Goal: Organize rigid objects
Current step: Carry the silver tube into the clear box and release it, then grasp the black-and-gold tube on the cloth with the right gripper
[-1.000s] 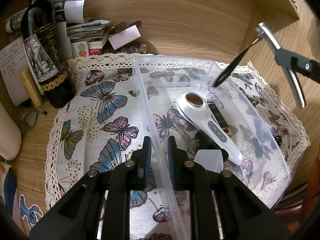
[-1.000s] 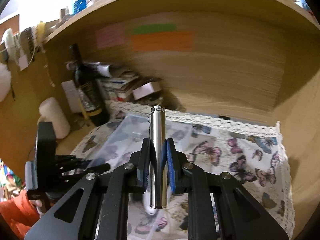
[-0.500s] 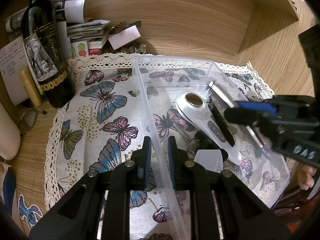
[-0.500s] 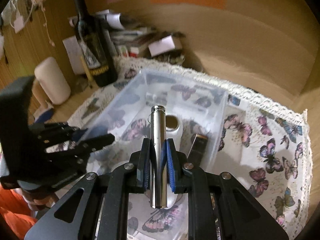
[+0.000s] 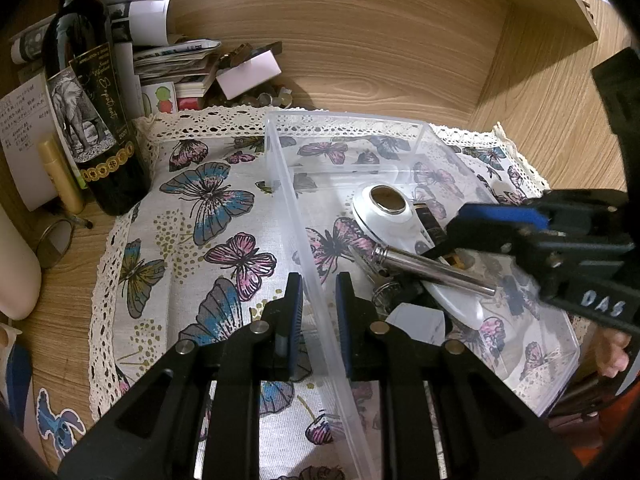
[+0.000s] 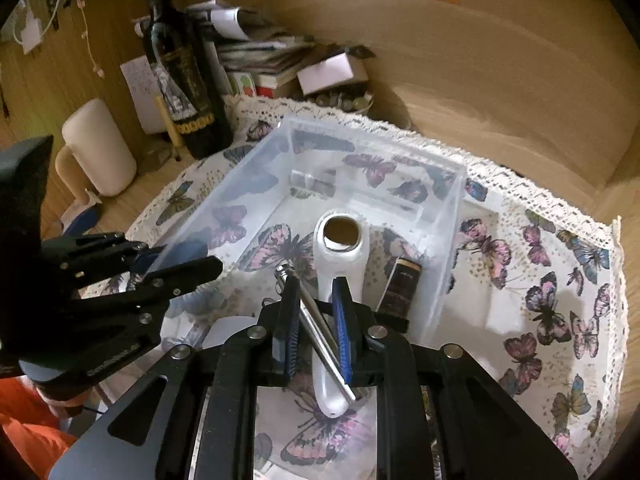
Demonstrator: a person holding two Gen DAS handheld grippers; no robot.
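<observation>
On my left, the left gripper (image 5: 318, 300) has not shifted from a second ago: its fingers (image 5: 295, 304) are still closed on the near wall of the clear plastic bin (image 5: 304, 240), one finger outside over the butterfly cloth (image 5: 208, 216), the other inside. The wine bottle (image 5: 86, 92) stands on the desk (image 5: 60, 280) well off to the left of those fingers, as before. To the right, the change is plain: the right gripper (image 6: 316, 320), which was up above the bin, has come down into it. Its fingers (image 6: 342, 320) stay clamped on the metal tube (image 6: 320, 328), which now lies slanted between them rather than upright, across the white handheld device (image 6: 340, 248) in the bin, just right of my left fingers.
</observation>
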